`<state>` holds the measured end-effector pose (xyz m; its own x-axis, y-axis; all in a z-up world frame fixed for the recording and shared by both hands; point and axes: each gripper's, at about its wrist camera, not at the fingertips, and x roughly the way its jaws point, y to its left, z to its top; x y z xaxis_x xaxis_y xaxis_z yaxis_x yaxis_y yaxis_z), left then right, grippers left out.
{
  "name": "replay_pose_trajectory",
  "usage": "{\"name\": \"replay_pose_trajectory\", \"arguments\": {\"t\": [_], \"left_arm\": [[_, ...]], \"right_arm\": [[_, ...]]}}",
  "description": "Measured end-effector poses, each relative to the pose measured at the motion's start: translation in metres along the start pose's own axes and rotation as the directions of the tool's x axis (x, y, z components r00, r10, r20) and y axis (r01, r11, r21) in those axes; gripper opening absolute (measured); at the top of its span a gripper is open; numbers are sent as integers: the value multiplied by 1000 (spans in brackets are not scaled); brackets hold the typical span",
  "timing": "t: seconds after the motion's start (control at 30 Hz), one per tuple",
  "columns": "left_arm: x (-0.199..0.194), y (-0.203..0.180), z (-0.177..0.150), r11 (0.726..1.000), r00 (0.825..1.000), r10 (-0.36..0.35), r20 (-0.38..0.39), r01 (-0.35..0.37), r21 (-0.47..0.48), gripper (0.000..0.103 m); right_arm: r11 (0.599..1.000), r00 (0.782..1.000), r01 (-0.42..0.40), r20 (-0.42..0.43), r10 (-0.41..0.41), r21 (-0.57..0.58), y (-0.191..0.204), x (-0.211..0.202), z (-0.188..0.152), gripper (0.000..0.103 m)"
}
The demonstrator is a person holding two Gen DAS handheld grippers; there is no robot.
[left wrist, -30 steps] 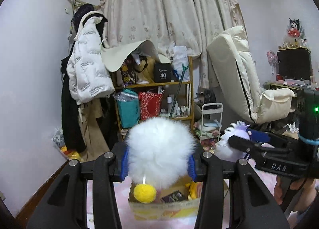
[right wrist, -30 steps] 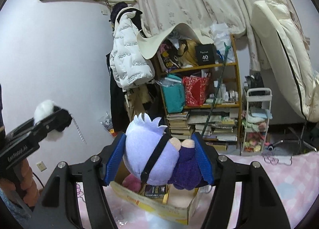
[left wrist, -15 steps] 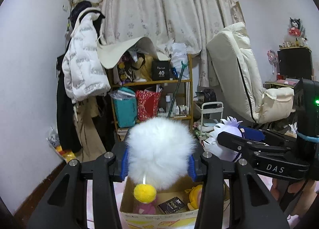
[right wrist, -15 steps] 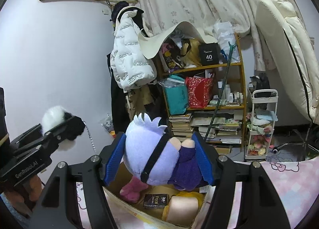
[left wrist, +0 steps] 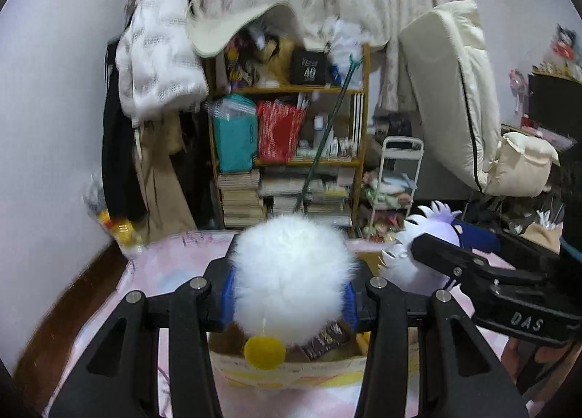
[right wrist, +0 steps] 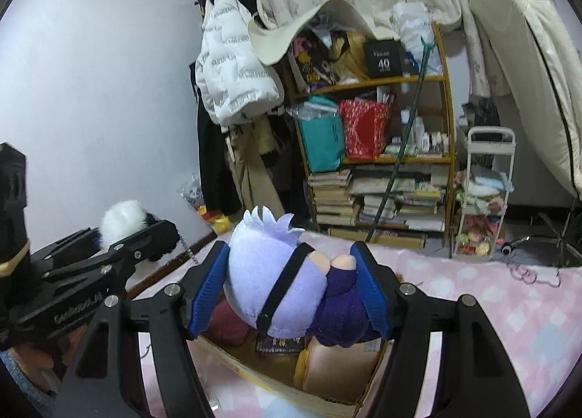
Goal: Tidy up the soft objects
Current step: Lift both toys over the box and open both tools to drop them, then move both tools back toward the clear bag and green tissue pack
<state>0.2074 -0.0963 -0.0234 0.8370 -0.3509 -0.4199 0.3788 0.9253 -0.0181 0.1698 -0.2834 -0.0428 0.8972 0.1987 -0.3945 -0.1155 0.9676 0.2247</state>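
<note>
Left hand-held gripper (left wrist: 290, 296) pinches a white fluffy pompom (left wrist: 291, 272) above the open cardboard box (left wrist: 291, 374) on the pink bedspread (right wrist: 509, 309); right hand-held gripper (right wrist: 291, 290) clamps a lavender-haired plush doll (right wrist: 276, 287) over the same box.

Dim, cool indoor light; fisheye bends edges, left view perhaps motion-blurred.
</note>
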Motion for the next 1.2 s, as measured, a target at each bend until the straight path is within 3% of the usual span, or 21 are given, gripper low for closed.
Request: {"name": "replay_pose_trajectory", "arguments": {"t": [0.13, 0.4, 0.57, 0.63, 0.77, 0.87, 1.03, 1.2], "left_arm": [[13, 10, -5, 999, 998, 34, -49, -35, -10, 45], [32, 19, -12, 999, 991, -29, -127, 25, -39, 48], [26, 21, -9, 998, 993, -40, -109, 34, -62, 64], [22, 22, -8, 998, 994, -30, -106, 23, -62, 68], [13, 29, -8, 998, 995, -2, -99, -4, -65, 76], [8, 31, -8, 998, 994, 27, -102, -32, -54, 82], [-7, 30, -9, 998, 993, 58, -101, -60, -14, 84], [-29, 34, -12, 997, 991, 55, -121, -60, -39, 85]], "right_arm": [[1000, 999, -7, -54, 6, -3, -2, 14, -12, 73], [999, 996, 8, -88, -11, -36, 3, 24, -21, 78], [999, 996, 19, -90, -22, -33, 2, 25, -20, 83], [1000, 996, 14, -89, -16, -25, 1, 25, -19, 84], [1000, 997, 17, -73, -18, -8, 0, 22, -19, 97], [1000, 997, 21, -68, -22, -9, 0, 19, -19, 98], [999, 996, 32, -80, -32, 7, -1, 11, -19, 103], [999, 996, 39, -77, -38, 18, -2, -5, -18, 103]]}}
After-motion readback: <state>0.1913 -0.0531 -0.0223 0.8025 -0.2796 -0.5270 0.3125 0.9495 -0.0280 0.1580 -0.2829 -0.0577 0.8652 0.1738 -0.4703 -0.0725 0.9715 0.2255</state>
